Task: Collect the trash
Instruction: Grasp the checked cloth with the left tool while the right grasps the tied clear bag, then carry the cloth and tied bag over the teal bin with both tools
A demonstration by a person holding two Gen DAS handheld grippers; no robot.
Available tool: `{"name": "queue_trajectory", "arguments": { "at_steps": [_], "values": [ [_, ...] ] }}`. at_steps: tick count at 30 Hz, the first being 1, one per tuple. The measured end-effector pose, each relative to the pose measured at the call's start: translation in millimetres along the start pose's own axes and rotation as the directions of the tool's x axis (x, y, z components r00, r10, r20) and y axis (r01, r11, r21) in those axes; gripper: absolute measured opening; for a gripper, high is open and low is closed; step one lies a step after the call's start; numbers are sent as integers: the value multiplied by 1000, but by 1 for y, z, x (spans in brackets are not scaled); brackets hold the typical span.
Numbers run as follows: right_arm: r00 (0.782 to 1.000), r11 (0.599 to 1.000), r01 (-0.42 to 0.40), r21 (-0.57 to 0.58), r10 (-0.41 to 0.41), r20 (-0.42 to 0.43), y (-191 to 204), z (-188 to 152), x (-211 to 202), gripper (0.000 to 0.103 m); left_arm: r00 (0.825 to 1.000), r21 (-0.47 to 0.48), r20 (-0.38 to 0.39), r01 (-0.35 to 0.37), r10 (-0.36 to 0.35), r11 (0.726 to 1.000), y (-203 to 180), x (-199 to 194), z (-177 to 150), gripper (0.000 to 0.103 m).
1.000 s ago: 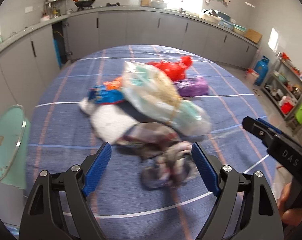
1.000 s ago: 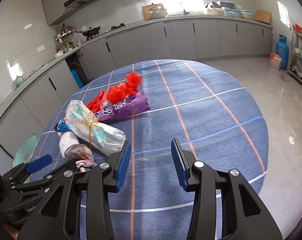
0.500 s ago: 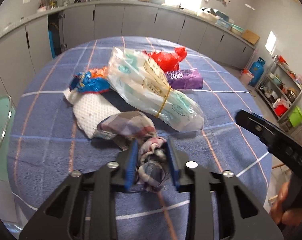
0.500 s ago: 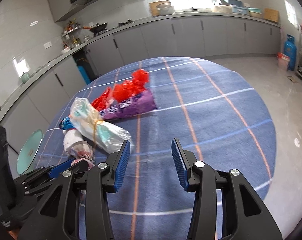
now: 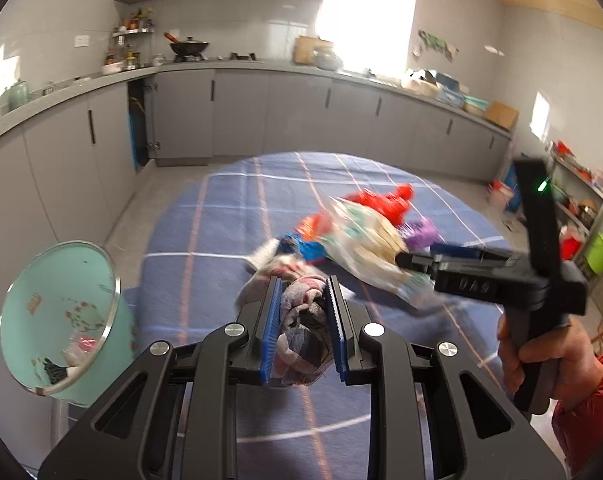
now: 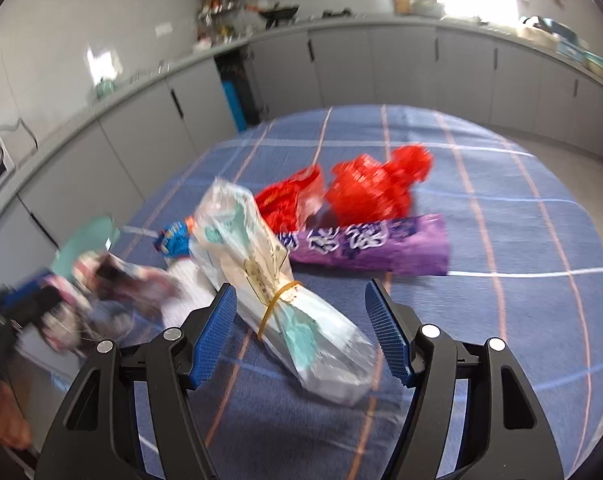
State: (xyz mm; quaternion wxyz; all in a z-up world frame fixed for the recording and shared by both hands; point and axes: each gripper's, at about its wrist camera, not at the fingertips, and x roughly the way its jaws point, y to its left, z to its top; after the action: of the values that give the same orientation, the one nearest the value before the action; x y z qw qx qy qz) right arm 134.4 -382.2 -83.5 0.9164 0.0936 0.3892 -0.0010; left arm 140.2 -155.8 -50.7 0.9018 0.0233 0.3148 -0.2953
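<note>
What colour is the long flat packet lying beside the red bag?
Purple with white lettering; the right wrist view shows it best.

Soft checked cloth rag (image 5: 303,334) bunching between ribbed blue plastic pads (image 5: 272,330), glossy crinkled clear plastic bag (image 6: 277,280) catching light, shiny purple foil wrapper (image 6: 375,246) gleaming, woven matt tablecloth (image 6: 521,208) lying smooth, pale green bin (image 5: 57,316) showing a metal rim

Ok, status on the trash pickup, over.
Left gripper shut on rag, bin beside it. Right gripper opening astride clear bag, pads not touching. Nothing blocking.
</note>
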Motion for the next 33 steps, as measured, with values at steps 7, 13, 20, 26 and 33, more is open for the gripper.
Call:
{"name": "queue_trajectory", "arguments": {
  "at_steps": [7,13,20,26,33],
  "values": [
    [996,996,59,-72,-63,-59,16,-12,11,34,1000,-62,-2,22,-22,998,21,1,0,23],
    [1000,1000,22,-2,-22,8,25,-23,-18,22,999,-71,-42,11,-14,997,25,9,-12,23],
    [992,996,-48,73,39,122,49,-24,-60,22,997,-59,81,-3,8,998,27,-23,7,21],
    [982,991,-98,92,81,172,77,-9,-68,22,985,-65,161,-49,58,997,37,-49,25,21],
    [974,982,-174,73,161,158,121,5,-53,22,976,-93,158,-138,152,986,55,-64,35,21]
  ]
}}
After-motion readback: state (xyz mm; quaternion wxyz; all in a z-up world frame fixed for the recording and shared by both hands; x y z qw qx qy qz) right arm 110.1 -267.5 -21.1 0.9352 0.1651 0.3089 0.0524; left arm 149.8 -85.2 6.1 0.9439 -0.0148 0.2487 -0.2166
